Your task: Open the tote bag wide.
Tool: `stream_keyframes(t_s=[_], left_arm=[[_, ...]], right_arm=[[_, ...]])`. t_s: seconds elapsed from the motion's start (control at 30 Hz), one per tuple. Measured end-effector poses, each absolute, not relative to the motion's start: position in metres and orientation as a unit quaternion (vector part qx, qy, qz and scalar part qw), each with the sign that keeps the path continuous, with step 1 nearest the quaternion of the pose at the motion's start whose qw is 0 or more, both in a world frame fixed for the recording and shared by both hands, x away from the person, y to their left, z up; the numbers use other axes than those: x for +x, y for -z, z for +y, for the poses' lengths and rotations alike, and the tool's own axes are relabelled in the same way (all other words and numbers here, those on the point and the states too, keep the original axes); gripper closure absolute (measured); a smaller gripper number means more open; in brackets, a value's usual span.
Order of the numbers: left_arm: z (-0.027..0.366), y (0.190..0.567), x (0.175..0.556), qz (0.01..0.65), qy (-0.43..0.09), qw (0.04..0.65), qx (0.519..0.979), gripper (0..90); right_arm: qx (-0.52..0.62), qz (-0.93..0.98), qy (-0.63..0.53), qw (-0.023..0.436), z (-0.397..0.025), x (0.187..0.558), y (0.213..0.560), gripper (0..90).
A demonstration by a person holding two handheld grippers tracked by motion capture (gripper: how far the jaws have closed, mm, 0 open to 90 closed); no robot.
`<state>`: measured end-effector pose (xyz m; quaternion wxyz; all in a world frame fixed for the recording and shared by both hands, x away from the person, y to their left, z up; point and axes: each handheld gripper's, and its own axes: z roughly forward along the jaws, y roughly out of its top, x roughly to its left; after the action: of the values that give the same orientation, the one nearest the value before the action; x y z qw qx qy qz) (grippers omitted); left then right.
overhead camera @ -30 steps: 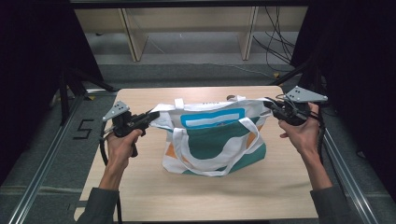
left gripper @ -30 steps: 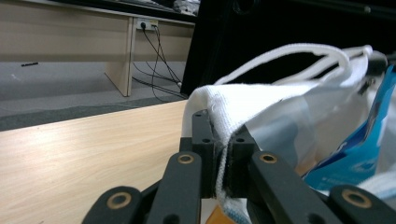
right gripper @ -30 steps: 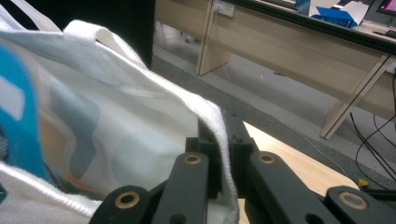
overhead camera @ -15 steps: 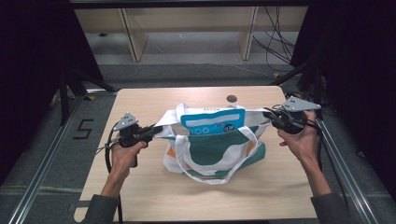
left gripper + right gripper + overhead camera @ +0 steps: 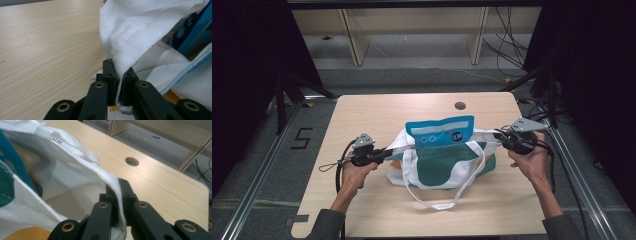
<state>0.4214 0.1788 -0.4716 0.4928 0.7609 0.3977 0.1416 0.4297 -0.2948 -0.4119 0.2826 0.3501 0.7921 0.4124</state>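
A white tote bag (image 5: 437,165) with teal and orange print lies on the wooden table (image 5: 377,115), its mouth stretched sideways. A blue flat pouch (image 5: 440,132) stands out of the bag's opening. My left gripper (image 5: 387,151) is shut on the bag's left rim; in the left gripper view the white fabric (image 5: 130,45) is pinched between the jaws of that gripper (image 5: 119,75). My right gripper (image 5: 498,135) is shut on the right rim, with the white hem (image 5: 110,180) clamped in its jaws, gripper (image 5: 117,192). A white handle loop (image 5: 447,200) droops toward the table's front edge.
A round cable hole (image 5: 460,105) sits in the tabletop behind the bag, also seen as a hole (image 5: 131,161) in the right gripper view. Metal rails (image 5: 262,175) run along both sides of the table. Shelving (image 5: 412,25) stands beyond the far edge.
Both grippers have moved nearer the front of the table and lower, taking the bag with them. The bag has sunk flatter and the blue pouch now stands clear above its mouth.
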Motion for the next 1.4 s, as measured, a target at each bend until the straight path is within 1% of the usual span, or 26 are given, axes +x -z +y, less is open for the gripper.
stream_keyframes(t_s=[0.2,0.3,0.53,0.67,0.7,0.73,0.8,0.9,0.97,1.0,1.03,1.07,1.1,1.13,1.17,1.2,1.23,1.27,1.3,1.37,1.4], left_arm=[[0.176,0.477,0.419,0.389,-0.149,0.475,0.775,84.8],[0.175,0.486,0.420,0.390,-0.141,0.472,0.778,84.9],[0.172,0.497,0.420,0.393,-0.136,0.460,0.785,85.0],[0.171,0.508,0.423,0.387,-0.127,0.430,0.805,85.2],[0.170,0.511,0.423,0.393,-0.124,0.431,0.802,85.2],[0.167,0.512,0.422,0.400,-0.125,0.439,0.795,85.2],[0.168,0.510,0.422,0.389,-0.129,0.418,0.811,85.2],[0.167,0.509,0.422,0.393,-0.129,0.419,0.808,85.2],[0.166,0.507,0.420,0.405,-0.129,0.427,0.798,83.9],[0.169,0.503,0.420,0.401,-0.127,0.419,0.805,82.3],[0.170,0.501,0.420,0.406,-0.134,0.420,0.801,79.5],[0.170,0.501,0.420,0.406,-0.134,0.420,0.801,75.7],[0.173,0.497,0.420,0.406,-0.134,0.427,0.797,73.8],[0.173,0.495,0.419,0.413,-0.132,0.436,0.788,72.4],[0.174,0.493,0.419,0.414,-0.134,0.438,0.786,69.8],[0.177,0.489,0.420,0.409,-0.136,0.431,0.793,67.2],[0.175,0.489,0.419,0.419,-0.135,0.445,0.780,65.3],[0.175,0.489,0.419,0.419,-0.135,0.445,0.780,63.0],[0.177,0.484,0.418,0.427,-0.134,0.446,0.776,60.9],[0.178,0.483,0.418,0.427,-0.130,0.451,0.773,59.2],[0.182,0.477,0.416,0.423,-0.134,0.442,0.779,56.1]], right_arm=[[0.353,0.805,-0.393,0.270,-0.298,0.425,0.429,88.3],[0.352,0.810,-0.384,0.270,-0.298,0.424,0.437,88.3],[0.358,0.822,-0.365,0.251,-0.294,0.425,0.453,88.3],[0.356,0.829,-0.354,0.245,-0.292,0.426,0.463,88.4],[0.358,0.832,-0.351,0.238,-0.290,0.426,0.466,88.4],[0.361,0.835,-0.347,0.226,-0.289,0.426,0.470,88.4],[0.354,0.840,-0.337,0.236,-0.289,0.427,0.476,88.4],[0.361,0.844,-0.332,0.219,-0.289,0.427,0.484,88.4],[0.368,0.840,-0.334,0.219,-0.289,0.425,0.481,88.0],[0.371,0.836,-0.341,0.215,-0.290,0.425,0.480,87.3],[0.390,0.827,-0.349,0.208,-0.291,0.423,0.475,83.3],[0.390,0.818,-0.359,0.224,-0.295,0.425,0.469,77.7],[0.391,0.811,-0.368,0.234,-0.298,0.425,0.461,74.1],[0.393,0.805,-0.379,0.232,-0.300,0.425,0.453,72.8],[0.392,0.794,-0.402,0.233,-0.302,0.422,0.442,69.3],[0.389,0.792,-0.407,0.236,-0.303,0.420,0.435,66.3],[0.381,0.787,-0.421,0.239,-0.302,0.416,0.424,65.3],[0.388,0.787,-0.427,0.219,-0.300,0.411,0.418,64.7],[0.378,0.783,-0.443,0.219,-0.297,0.407,0.408,64.3],[0.377,0.777,-0.456,0.214,-0.294,0.403,0.404,63.9],[0.351,0.784,-0.469,0.208,-0.286,0.397,0.393,60.8]])
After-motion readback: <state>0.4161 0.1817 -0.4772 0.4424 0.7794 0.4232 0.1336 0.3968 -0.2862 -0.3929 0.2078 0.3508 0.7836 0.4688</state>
